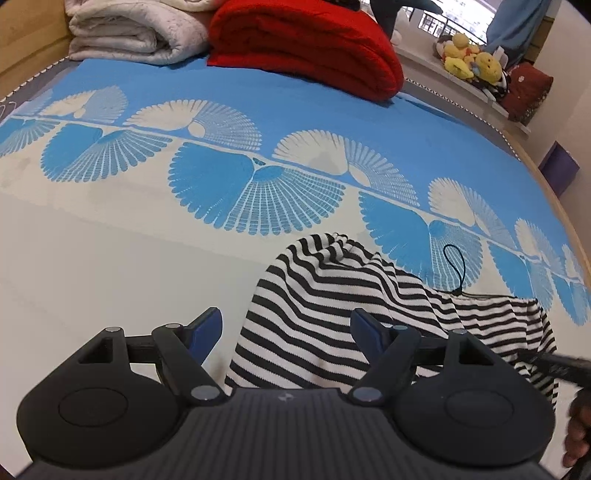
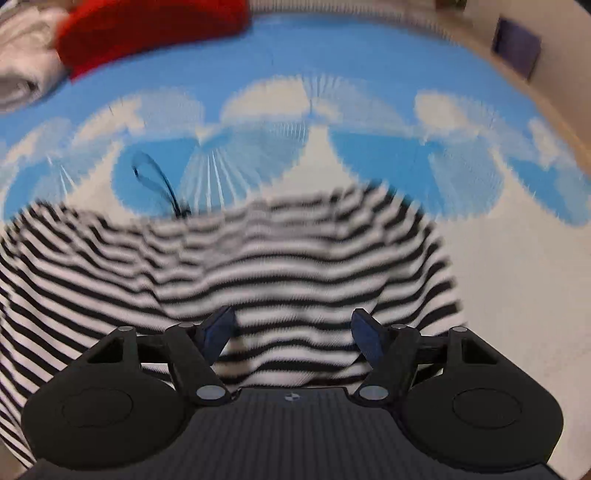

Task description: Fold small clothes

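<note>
Right wrist view, blurred: right gripper [image 2: 291,328] has its jaws wide apart over the striped garment [image 2: 258,266], nothing pinched; cloth lies under and between the fingers w/o the pads pressing on it. Left wrist view: left gripper [image 1: 286,325] also wide open and empty, hovering over the near left part of the same garment [image 1: 332,295]. Garment sits bunched on the near side of the bed sheet [image 1: 147,258], humped up at its far end, w/ a black cord loop [image 1: 456,266] lying on the sheet just past its far edge.

Looks like the grab-and-spread stage, fold not begun. To do it well: pick an edge or corner w/ each gripper, not the middle of the hump; close only on a single layer if poss. Keep the two grips well apart so the cloth pulls flat. Mind the cord, it could snag a finger. Folded red blanket [image 1: 306,44] and white quilt [image 1: 133,33] at the far end are well clear.
</note>
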Action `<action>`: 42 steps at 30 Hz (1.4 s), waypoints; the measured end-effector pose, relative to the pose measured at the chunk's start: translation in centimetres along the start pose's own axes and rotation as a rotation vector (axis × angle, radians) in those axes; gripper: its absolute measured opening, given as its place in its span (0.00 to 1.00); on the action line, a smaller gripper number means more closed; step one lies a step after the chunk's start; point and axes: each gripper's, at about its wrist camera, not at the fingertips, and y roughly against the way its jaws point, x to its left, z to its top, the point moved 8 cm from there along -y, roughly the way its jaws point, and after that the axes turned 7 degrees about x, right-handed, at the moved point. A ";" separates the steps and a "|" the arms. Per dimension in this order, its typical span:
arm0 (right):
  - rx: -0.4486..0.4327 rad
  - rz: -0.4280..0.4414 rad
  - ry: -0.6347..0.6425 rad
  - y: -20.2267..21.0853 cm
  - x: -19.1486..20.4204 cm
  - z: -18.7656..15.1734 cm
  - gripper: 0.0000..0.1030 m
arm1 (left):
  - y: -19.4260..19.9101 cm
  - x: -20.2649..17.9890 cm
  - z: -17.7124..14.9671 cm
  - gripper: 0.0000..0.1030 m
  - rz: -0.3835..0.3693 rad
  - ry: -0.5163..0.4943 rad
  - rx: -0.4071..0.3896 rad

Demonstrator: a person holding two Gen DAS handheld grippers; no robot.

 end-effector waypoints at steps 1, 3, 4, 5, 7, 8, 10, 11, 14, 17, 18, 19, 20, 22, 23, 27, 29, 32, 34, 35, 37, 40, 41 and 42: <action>-0.024 0.007 -0.012 1.1 -0.5 0.3 0.70 | 0.0 -0.1 -0.1 0.79 0.004 -0.007 0.002; -0.040 -0.015 -0.041 2.2 -1.9 0.3 0.70 | 0.2 -0.4 -0.4 0.79 0.010 -0.019 0.003; -0.028 -0.050 -0.056 2.2 -2.9 0.0 0.70 | 0.2 -0.6 -0.5 0.79 0.012 -0.023 0.004; -0.001 -0.087 -0.074 2.1 -4.3 -0.5 0.70 | 0.3 -0.7 -0.7 0.79 0.014 -0.026 0.007; 0.123 -0.162 -0.115 0.2 -6.9 -2.6 0.70 | 0.5 -1.1 -0.9 0.79 0.018 -0.035 0.009; 0.220 -0.174 -0.125 -1.0 -7.8 -4.2 0.73 | 0.7 -1.3 -1.0 0.79 0.022 -0.045 0.007; 0.282 -0.145 -0.149 -1.9 -8.7 -5.7 0.78 | 1.0 -1.8 -1.3 0.79 0.034 -0.071 0.001; 0.265 -0.138 -0.153 -1.6 -8.9 -5.4 0.77 | 1.1 -2.0 -1.4 0.79 0.041 -0.086 -0.004; 0.165 -0.123 -0.130 0.7 -8.9 -4.4 0.73 | 1.4 -2.3 -2.0 0.79 0.080 -0.131 -0.006; 0.020 -0.066 -0.118 4.7 -8.6 -2.8 0.72 | 2.3 -2.5 -2.2 0.79 0.100 -0.164 -0.048; -0.041 -0.054 -0.108 6.5 -8.5 -2.4 0.72 | 2.8 -2.6 -2.3 0.79 0.111 -0.178 -0.067; -0.100 -0.041 -0.103 8.1 -8.5 -2.1 0.72 | 3.3 -2.7 -2.4 0.79 0.125 -0.198 -0.093; -0.151 -0.021 -0.101 9.7 -8.5 -1.7 0.72 | 3.9 -2.8 -2.4 0.79 0.138 -0.218 -0.119; -0.243 0.025 -0.094 12.9 -8.8 -1.3 0.73 | 5.4 -3.5 -2.8 0.79 0.161 -0.283 -0.195; -0.285 0.047 -0.089 14.3 -8.8 -1.7 0.73 | 6.2 -3.8 -3.2 0.79 0.166 -0.320 -0.236; -0.327 0.056 -0.078 16.4 -9.9 -4.1 0.74 | 9.2 -5.2 -5.3 0.65 0.138 -0.470 -0.344; -0.321 0.054 -0.078 16.7 -10.6 -5.0 0.74 | 10.2 -5.1 -6.3 0.54 0.090 -0.486 -0.345; -0.333 0.029 -0.065 17.1 -11.9 -6.2 0.74 | 10.3 -4.2 -8.2 0.35 0.005 -0.431 -0.261; -0.324 0.004 -0.042 16.9 -12.5 -7.1 0.74 | 9.8 -3.1 -9.8 0.32 -0.032 -0.371 -0.215; -0.321 -0.003 -0.031 16.9 -12.9 -7.5 0.74 | 9.3 -2.6 -10.7 0.31 -0.033 -0.349 -0.186; -0.314 -0.004 -0.022 16.6 -13.6 -8.3 0.74 | 8.5 -1.8 -12.0 0.31 -0.014 -0.314 -0.139; -0.310 0.001 -0.040 15.8 -14.9 -9.5 0.74 | 7.6 -0.7 -12.2 0.32 -0.030 -0.225 -0.092; -0.306 0.000 -0.052 15.2 -15.3 -10.0 0.74 | 7.1 -0.1 -12.0 0.32 -0.031 -0.187 -0.074; -0.292 -0.005 -0.065 14.5 -15.7 -10.4 0.73 | 6.6 0.6 -11.8 0.31 -0.031 -0.147 -0.049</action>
